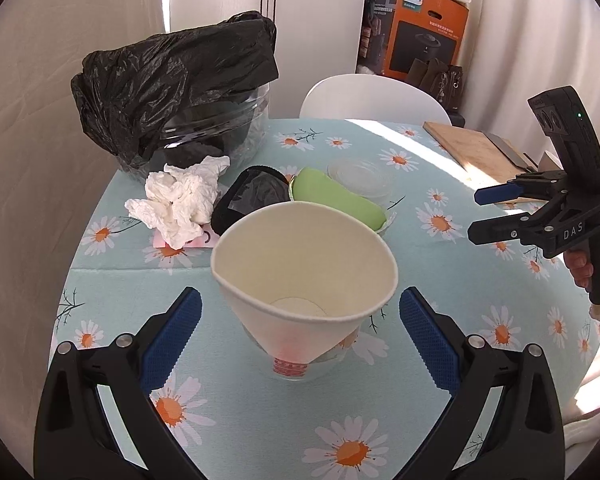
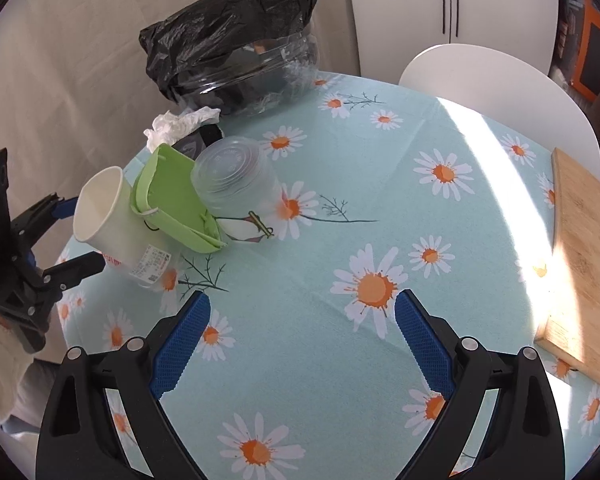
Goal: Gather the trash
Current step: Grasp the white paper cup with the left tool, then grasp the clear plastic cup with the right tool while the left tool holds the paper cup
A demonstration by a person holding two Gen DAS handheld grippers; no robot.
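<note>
Paper cup (image 1: 304, 276), tipped over on the daisy tablecloth (image 1: 260, 420), mouth turned toward the left gripper (image 1: 300, 300). Just behind the cup, a green lid (image 1: 336, 200), a see-through plastic cup (image 2: 236, 180) and a scrunched white tissue (image 1: 180, 204). Further back, a clear bin (image 1: 220, 128) lined with a black trash bag (image 1: 172, 80), probably the home for all this trash.

Left gripper wide open, one blue finger on each side of the cup, not touching it. Right gripper (image 2: 303, 300) wide open too, over bare cloth, holding nothing.

Probably very light, this cup, and empty inside. Thin and soft at the walls, easy to squash; mouth already a bit out of round. Likely to roll or scoot away if bumped. Best spot to pinch, at a guess: across the sides near the rolled rim, the stiffest part. Only a soft squeeze needed. Too hard a squeeze, and likely a crumpled cup slipping out.

Writing: "PHILIPS" in white on the orange box (image 1: 420, 36) at the back of the room. "DAS" in pale letters on the right gripper, seen from the left camera. Red print near the bottom of the paper cup and a small white sticker on its side, both too small to read. Pink paper under the tissue with dark marks, not readable either.
</note>
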